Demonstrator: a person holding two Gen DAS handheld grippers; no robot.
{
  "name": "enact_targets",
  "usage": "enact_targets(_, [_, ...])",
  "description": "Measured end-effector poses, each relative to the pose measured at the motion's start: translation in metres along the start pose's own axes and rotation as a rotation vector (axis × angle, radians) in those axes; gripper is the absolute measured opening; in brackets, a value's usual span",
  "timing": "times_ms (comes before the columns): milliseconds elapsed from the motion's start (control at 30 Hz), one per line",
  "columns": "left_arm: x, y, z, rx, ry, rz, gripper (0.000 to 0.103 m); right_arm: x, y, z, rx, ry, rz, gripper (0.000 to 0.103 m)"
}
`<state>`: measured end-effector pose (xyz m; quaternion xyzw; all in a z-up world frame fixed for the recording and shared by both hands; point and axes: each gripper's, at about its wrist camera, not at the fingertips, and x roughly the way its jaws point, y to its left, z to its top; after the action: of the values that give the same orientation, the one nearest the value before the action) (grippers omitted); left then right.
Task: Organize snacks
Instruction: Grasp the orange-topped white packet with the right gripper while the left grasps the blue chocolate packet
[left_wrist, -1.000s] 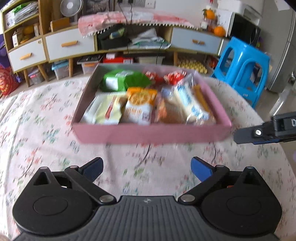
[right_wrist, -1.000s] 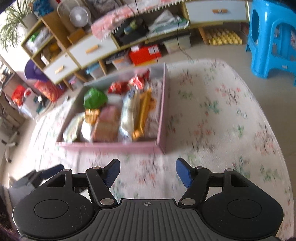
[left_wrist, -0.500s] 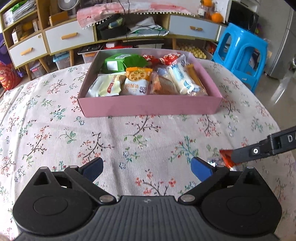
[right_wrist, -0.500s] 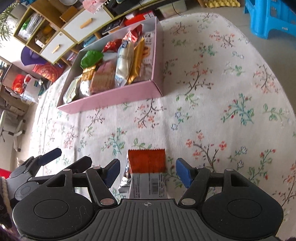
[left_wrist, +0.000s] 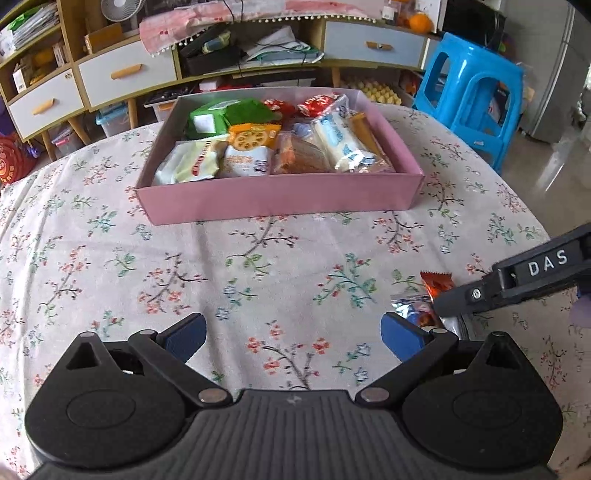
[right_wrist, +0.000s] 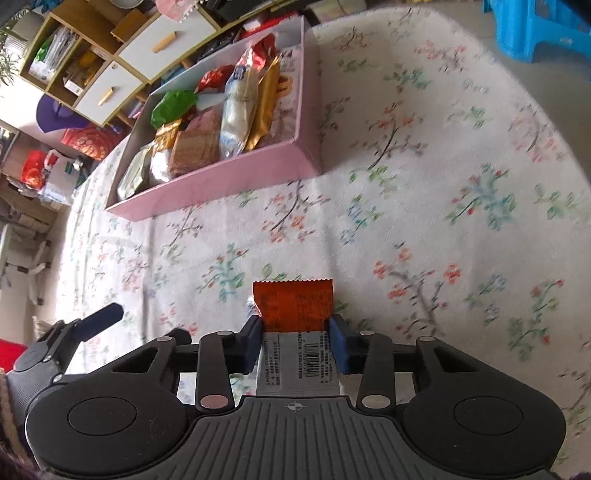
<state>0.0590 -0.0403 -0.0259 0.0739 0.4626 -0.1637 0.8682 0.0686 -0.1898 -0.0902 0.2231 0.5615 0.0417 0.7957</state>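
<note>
Right gripper (right_wrist: 295, 341) has just closed across the orange snack packet (right_wrist: 293, 304), long axis pointing ahead; pink box (right_wrist: 236, 181) up-left. Left gripper (left_wrist: 291, 334) spread, empty.

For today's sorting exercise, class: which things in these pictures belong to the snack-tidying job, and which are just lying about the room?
Part of the job:
- pink box of snacks
- orange packet between the right gripper's just-closed jaws
- silver wrapper beside it
- left gripper, open

Just lying about:
- blue stool
- fan
- drawers
- floral cloth
</note>
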Motion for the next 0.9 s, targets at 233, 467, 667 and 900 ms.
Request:
enact_targets(233, [0.007, -0.025, 0.003, -0.012, 0.023, -0.094, 0.089, -0.015, -0.009, 0.005, -0.069, -0.101, -0.168, 0.038])
enact_targets(467, [0.022, -0.061, 0.004, 0.017, 0.071, -0.159, 0.061, -0.016, -0.023, 0.008, -0.065, -0.104, -0.207, 0.041])
enact_targets(667, [0.026, -0.07, 0.004, 0.044, 0.063, -0.105, 0.037, -0.017, -0.03, 0.008, -0.071, -0.091, -0.203, 0.044])
enact_targets(900, [0.024, -0.062, 0.005, 0.028, 0.053, -0.08, 0.023, -0.015, -0.032, 0.006, -0.08, -0.079, -0.202, 0.048])
